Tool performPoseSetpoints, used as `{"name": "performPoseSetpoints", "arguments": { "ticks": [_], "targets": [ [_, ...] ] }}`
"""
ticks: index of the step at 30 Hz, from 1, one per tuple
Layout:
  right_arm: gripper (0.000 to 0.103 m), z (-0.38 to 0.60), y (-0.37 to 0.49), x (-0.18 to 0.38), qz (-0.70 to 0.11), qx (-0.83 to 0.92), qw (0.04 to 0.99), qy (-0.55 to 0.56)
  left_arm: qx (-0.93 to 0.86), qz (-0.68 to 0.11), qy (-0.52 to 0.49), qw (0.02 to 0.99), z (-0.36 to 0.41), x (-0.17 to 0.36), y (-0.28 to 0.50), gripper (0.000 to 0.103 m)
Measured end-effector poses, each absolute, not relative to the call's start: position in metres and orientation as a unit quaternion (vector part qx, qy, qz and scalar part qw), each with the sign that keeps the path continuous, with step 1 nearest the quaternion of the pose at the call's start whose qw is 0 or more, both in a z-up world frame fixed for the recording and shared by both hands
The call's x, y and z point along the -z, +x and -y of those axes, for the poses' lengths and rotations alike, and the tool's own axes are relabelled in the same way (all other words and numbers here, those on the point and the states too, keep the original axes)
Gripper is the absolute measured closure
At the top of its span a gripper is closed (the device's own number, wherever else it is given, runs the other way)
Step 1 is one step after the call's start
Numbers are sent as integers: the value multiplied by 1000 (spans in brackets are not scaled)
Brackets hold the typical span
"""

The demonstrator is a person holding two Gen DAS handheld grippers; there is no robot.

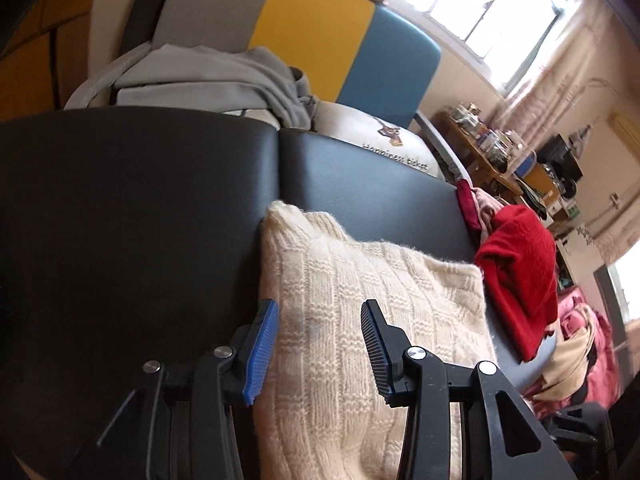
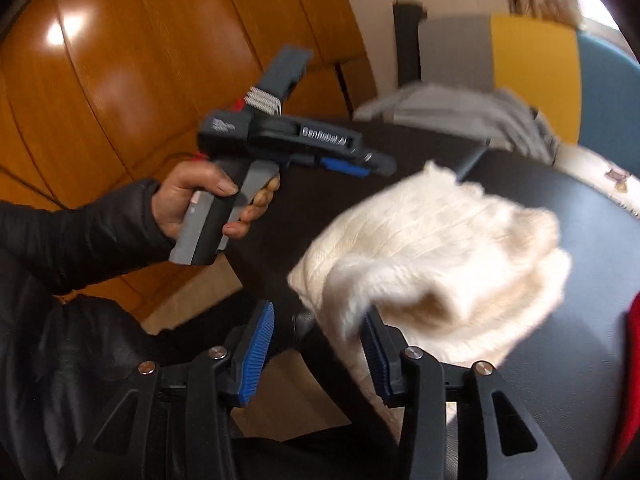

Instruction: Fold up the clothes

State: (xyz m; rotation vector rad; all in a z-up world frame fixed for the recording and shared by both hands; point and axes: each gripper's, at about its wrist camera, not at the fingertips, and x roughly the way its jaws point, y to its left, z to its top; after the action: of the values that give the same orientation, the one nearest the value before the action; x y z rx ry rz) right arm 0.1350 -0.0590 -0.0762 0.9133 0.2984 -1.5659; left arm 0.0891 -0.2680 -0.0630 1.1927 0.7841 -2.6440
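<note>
A folded cream knit sweater (image 1: 360,312) lies on the black table (image 1: 140,200); it also shows in the right wrist view (image 2: 440,248), blurred, near the table's front corner. My left gripper (image 1: 320,344) is open and empty, just above the sweater's near left edge. It also shows from the side in the right wrist view (image 2: 360,158), held in a hand above the table's left edge. My right gripper (image 2: 318,354) is open and empty at the sweater's near corner, its right finger (image 2: 376,356) against the knit.
A red garment (image 1: 520,276) hangs at the table's right edge. Folded grey clothes (image 1: 208,80) are stacked behind the table against a grey, yellow and blue chair back (image 1: 312,32). More clothes (image 1: 576,340) are heaped at the right. A wooden wall (image 2: 140,60) is on the left.
</note>
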Motion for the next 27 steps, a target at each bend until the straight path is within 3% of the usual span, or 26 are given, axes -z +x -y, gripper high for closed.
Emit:
{"name": "performPoseSetpoints", "arguments": {
  "ticks": [2, 3, 6, 8, 16, 17, 19, 23, 27],
  "targets": [
    [71, 71, 120, 90, -117, 681, 579, 432, 880, -260, 394, 50, 260, 69, 83, 60],
    [85, 73, 113, 98, -109, 684, 562, 452, 882, -255, 395, 43, 255, 72, 78, 60],
    [94, 51, 109, 105, -67, 683, 556, 468, 893, -227, 387, 15, 237, 71, 73, 57],
    [95, 41, 110, 109, -55, 689, 546, 473, 899, -198, 391, 6, 226, 76, 71, 50],
    [95, 1, 113, 125, -6, 711, 506, 488, 908, -110, 403, 22, 193, 95, 61, 42],
    [93, -4, 113, 127, 0, 713, 501, 490, 908, -116, 402, 21, 195, 95, 62, 42],
    [79, -14, 113, 131, 12, 718, 491, 494, 910, -143, 390, 15, 204, 90, 68, 42],
    [77, -35, 102, 115, 54, 741, 476, 470, 913, -187, 362, 12, 219, 78, 87, 42],
    [75, -21, 62, 107, 102, 765, 460, 439, 919, -183, 348, 15, 222, 73, 109, 42]
  ]
}}
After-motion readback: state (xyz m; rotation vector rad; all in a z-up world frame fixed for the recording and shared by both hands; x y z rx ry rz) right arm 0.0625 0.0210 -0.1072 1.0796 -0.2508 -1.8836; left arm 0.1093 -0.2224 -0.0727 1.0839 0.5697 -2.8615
